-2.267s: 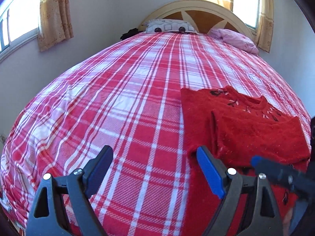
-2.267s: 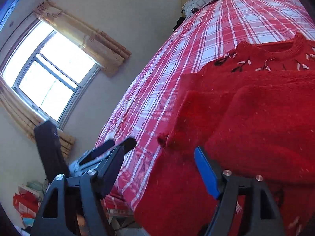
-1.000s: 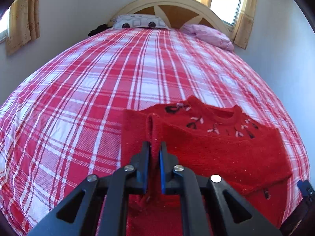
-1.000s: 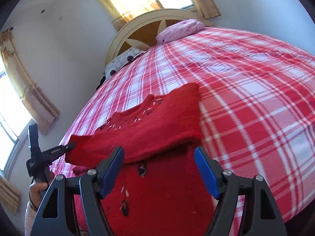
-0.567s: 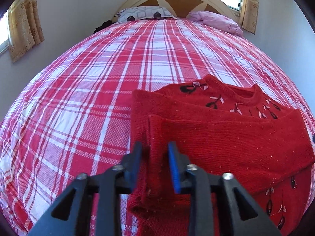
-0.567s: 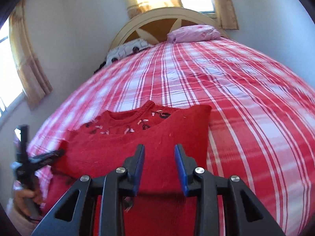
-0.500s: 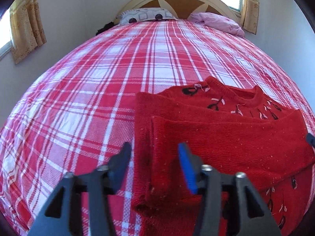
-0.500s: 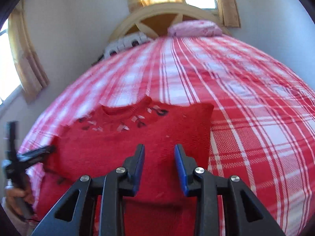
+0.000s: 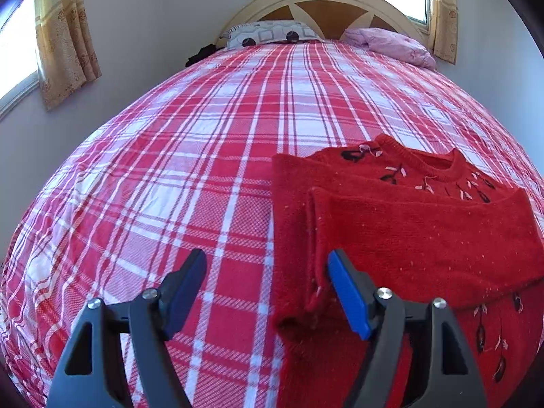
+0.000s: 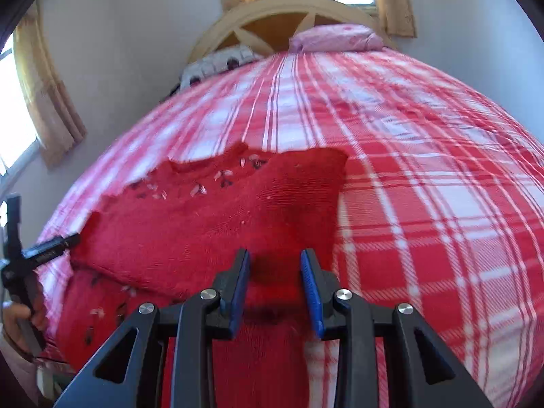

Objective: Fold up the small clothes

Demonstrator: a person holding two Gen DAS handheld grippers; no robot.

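While both grippers hang over the bed's near end, a red sweater (image 9: 425, 231) lies partly folded on the plaid bedspread (image 9: 210, 142).
Left gripper (image 9: 267, 294) at 6 o'clock: jaws opening, sweater's left edge loose between them, unpinched. Right gripper (image 10: 275, 292): jaws narrowed, not shut, over the sweater's right side; whether they pinch it is unclear. Pillows (image 9: 272, 35) and headboard (image 9: 323, 3) at 12.

Left tongs (image 9: 267, 292) opening, nothing between them; right tongs (image 10: 275, 289) part-closed, angled down
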